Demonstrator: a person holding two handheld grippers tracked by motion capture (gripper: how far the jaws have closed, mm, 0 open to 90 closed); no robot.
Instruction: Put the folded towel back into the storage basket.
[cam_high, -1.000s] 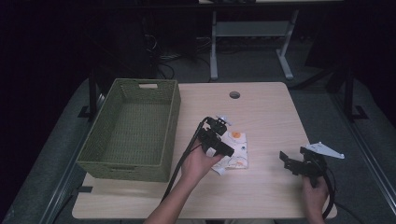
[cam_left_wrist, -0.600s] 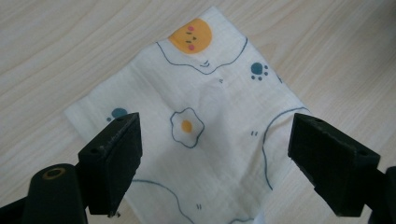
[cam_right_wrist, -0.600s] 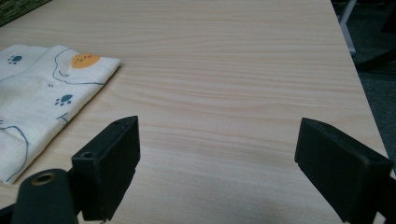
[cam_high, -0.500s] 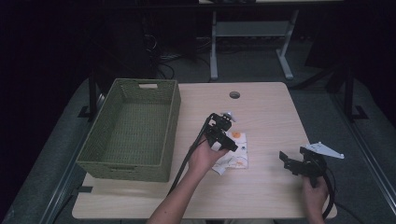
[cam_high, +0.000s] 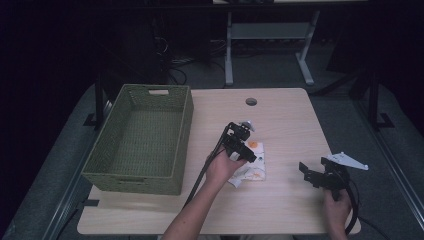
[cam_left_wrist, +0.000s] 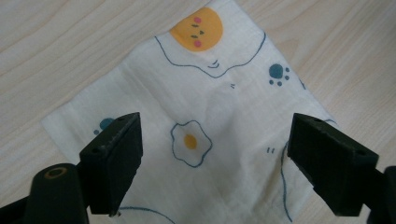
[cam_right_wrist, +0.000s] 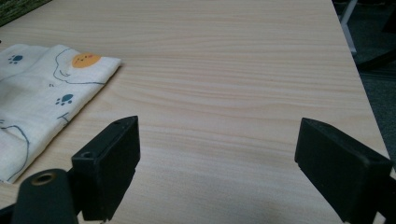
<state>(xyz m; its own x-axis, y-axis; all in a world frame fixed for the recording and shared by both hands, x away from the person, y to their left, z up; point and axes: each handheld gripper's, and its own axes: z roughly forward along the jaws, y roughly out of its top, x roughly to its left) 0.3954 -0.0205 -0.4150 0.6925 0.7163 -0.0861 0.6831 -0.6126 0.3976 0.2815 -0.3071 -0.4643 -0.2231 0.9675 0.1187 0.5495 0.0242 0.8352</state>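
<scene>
High view, left to right: green woven basket (cam_high: 142, 137) on the left side of the table (cam_high: 280, 115), nothing visible inside; just right of it, mid-table, the left gripper (cam_high: 243, 146) hovers over a small white cloth (cam_high: 254, 171) printed with fried eggs and paw prints; far right near the table's near-right edge, the right gripper (cam_high: 316, 176) sits apart from the cloth, over bare wood. Left gripper view: jaws spread wide, nothing between them, cloth (cam_left_wrist: 201, 126) lying flat directly below, looks folded into a rough square with one corner pointing far, a smooth flat surface with faint creases. Right gripper view: jaws also spread wide and empty, cloth (cam_right_wrist: 42, 93) off to its left, well clear of the jaws. Handling guess: thin soft fabric, very light, limp, not fragile, not slippery on the wood but the layers could slide or unfold when lifted. Flat middle gives the jaws nothing to bite on; better to pinch at an edge or corner, or press down and gather a ridge of fabric between the jaws. A corner grab would likely let it hang open; a folded-edge grab should keep the layers together.
</scene>
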